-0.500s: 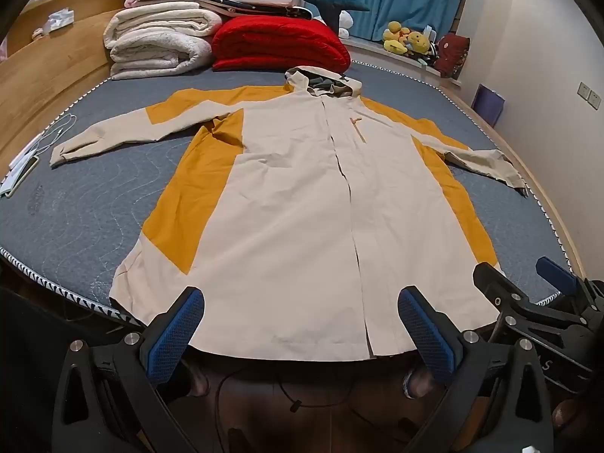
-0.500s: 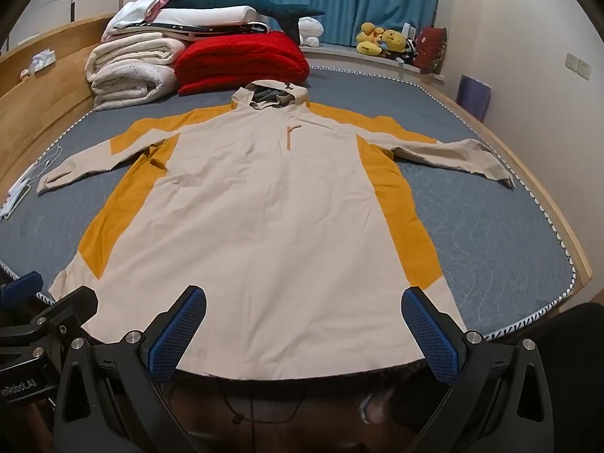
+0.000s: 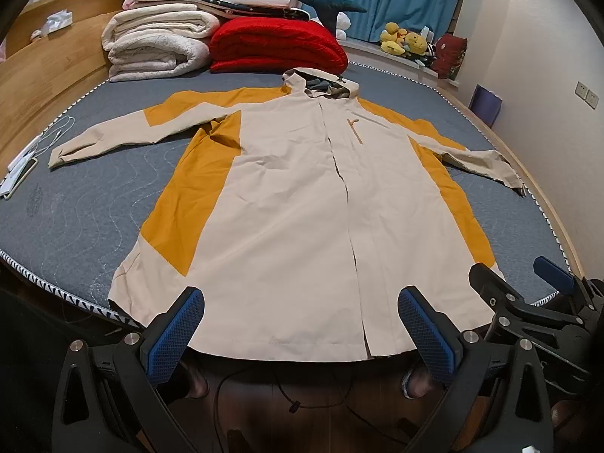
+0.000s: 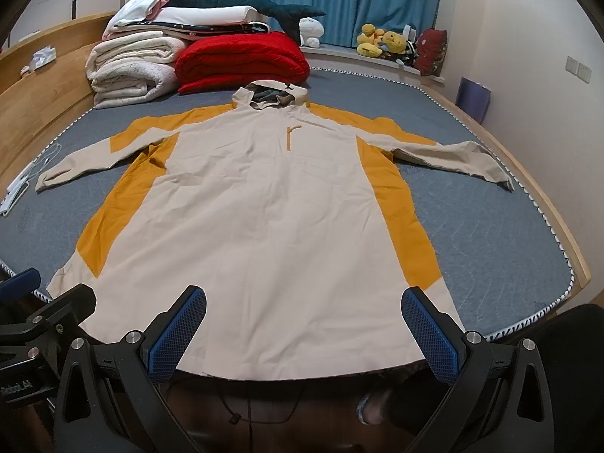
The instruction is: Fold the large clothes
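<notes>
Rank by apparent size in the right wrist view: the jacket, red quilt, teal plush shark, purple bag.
1. jacket
2. red quilt
3. teal plush shark
4. purple bag
Farther things look smaller here, so this holds for the picture only.

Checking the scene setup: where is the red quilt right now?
In both wrist views the red quilt lies folded at the bed's far end, just beyond the jacket hood, right of the stacked white blankets.
</notes>
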Available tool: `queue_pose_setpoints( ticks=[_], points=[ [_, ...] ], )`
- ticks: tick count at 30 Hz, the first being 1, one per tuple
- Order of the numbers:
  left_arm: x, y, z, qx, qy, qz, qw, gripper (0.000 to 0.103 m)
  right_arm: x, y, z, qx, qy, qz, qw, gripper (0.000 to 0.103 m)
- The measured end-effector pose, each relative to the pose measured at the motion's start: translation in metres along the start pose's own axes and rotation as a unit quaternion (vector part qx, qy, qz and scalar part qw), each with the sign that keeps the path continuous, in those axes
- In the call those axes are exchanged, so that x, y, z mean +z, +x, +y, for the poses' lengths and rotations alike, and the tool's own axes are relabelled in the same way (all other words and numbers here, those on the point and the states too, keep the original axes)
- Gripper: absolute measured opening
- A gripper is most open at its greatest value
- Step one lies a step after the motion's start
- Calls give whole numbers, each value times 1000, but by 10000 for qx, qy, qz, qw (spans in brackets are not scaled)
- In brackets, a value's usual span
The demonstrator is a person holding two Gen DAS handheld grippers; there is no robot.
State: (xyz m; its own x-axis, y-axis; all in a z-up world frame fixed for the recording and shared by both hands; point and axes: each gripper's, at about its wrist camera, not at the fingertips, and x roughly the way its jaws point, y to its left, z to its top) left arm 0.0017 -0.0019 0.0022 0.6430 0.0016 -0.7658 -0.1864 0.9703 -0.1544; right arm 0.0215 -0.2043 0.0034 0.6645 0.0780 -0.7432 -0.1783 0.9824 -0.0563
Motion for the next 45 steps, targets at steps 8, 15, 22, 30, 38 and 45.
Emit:
queue_pose_setpoints(
  ticks=[8, 15, 22, 30, 38, 45],
  points=[
    [1, 0, -2, -61, 16, -20, 10000, 101, 0, 0, 0, -2, -5, -3, 10000, 102],
    [2, -4, -4, -218, -29, -7, 9998, 99, 0, 0, 0, -4, -14, -7, 10000, 102],
    [5, -5, -4, -410, -174, 60, 9990, 99, 0, 0, 0, -5, -10, -6, 10000, 102],
    [4, -8, -4, -251, -24, 52, 9997, 97, -1, 0, 0, -8, -11, -13, 10000, 102],
    [20, -22, -2, -83, 122, -179, 9997, 85, 6, 0, -15, 126, 187, -9, 9997, 102],
    [51, -41, 2, -119, 41, -671, 9977, 84, 26, -4, -34, 261, 430, -200, 9985, 102]
  ],
)
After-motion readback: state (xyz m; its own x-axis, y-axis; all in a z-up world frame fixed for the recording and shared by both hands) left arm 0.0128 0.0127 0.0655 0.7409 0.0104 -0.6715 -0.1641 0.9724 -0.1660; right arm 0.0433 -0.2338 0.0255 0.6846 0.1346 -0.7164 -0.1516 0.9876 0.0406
